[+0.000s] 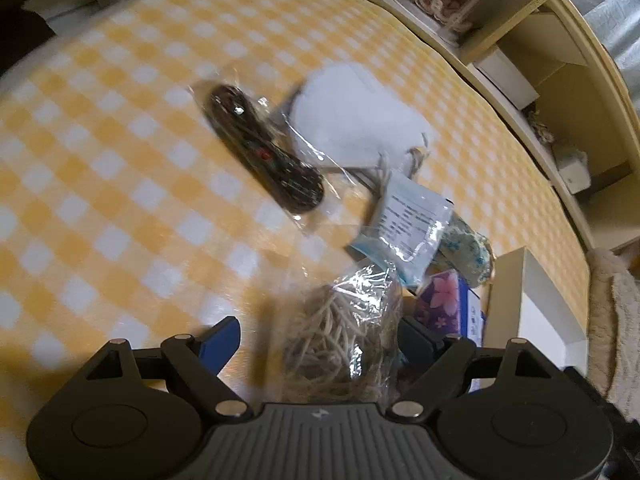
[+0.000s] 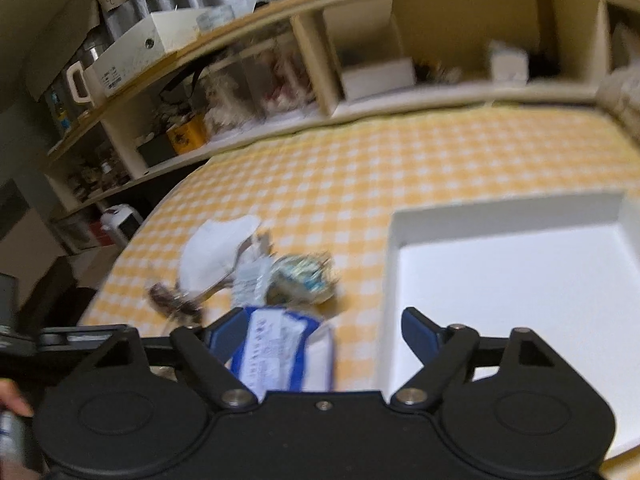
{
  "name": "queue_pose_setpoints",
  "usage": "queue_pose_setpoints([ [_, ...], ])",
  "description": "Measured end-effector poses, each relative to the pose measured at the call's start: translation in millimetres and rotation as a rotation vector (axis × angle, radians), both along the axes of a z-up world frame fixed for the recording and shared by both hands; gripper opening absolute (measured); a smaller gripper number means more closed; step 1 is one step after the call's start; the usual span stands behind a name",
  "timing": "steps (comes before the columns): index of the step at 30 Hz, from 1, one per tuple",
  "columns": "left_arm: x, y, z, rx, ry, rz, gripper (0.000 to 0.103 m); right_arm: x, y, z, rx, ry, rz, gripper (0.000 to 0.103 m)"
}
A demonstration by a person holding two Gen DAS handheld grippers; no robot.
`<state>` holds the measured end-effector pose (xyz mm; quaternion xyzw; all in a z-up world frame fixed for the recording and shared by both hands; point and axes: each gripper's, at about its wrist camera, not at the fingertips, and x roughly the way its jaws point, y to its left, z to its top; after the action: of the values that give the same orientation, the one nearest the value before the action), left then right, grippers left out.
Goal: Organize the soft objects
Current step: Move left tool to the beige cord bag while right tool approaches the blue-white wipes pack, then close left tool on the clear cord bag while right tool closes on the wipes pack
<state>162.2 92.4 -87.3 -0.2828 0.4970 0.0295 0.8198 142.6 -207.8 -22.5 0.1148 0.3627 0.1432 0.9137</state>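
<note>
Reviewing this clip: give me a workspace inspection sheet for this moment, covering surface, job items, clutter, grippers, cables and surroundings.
Surface: yellow-and-white checked tablecloth.
Job's things: bagged twine bundle, white cloth, printed sachet, patterned fabric ball, blue-and-white packet, white tray, nothing seen in it.
Clutter: dark remote in clear wrap.
Grippers: left gripper open, twine bundle between the jaws, no pad contact; right gripper open over the packet.
Cables: nothing seen.
Surroundings: cream shelf unit with boxes and jars behind the table.
</note>
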Motion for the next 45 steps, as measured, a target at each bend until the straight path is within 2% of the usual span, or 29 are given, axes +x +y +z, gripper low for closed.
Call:
queue_pose_setpoints([
  [2,2.8,-0.5,-4.6,-0.026,-0.001,-0.012,0.085,8.4,4.9,-10.4,0.049,0.057,0.020,0.079],
  [4,6.5,-5.3,-7.5,-0.013,0.002,-0.045,0.085,15.0,10.9,-20.6,0.076,0.104,0.035,0.078],
  [6,10.4,-10.5,-11.0,0.002,0.009,-0.068,0.081,20.8,17.2,-30.2,0.091,0.145,0.048,0.072],
  [11,13.2,-14.1,-17.4,0.023,0.026,-0.095,0.072,29.4,30.6,-52.0,0.096,0.230,0.065,0.063],
  [16,10.6,-16.7,-12.3,0.099,0.030,-0.118,0.065,24.6,49.1,-65.9,0.039,0.256,0.121,0.062],
  [20,9.0,-19.0,-9.3,0.139,0.032,-0.132,0.062,19.0,62.0,-70.5,-0.041,0.226,0.155,0.063],
  [23,5.5,-19.9,-6.6,0.151,0.028,-0.132,0.061,16.4,64.8,-71.5,-0.079,0.212,0.172,0.059],
  [25,1.3,-19.8,-3.3,0.157,0.017,-0.136,0.061,14.4,65.0,-72.0,-0.090,0.210,0.188,0.051],
  [28,-3.9,-19.2,1.9,0.166,-0.004,-0.136,0.061,10.3,66.4,-71.3,-0.105,0.188,0.213,0.031],
  [29,-5.6,-18.4,3.4,0.171,-0.011,-0.134,0.060,9.6,66.2,-70.3,-0.093,0.180,0.227,0.019],
  [33,-13.5,-14.2,13.8,0.218,-0.054,-0.110,0.060,5.5,65.8,-63.1,-0.094,0.141,0.224,0.007],
  [45,-35.7,-10.6,48.3,0.268,-0.195,-0.082,0.060,-15.9,53.6,-25.2,-0.073,-0.032,0.202,0.004],
])
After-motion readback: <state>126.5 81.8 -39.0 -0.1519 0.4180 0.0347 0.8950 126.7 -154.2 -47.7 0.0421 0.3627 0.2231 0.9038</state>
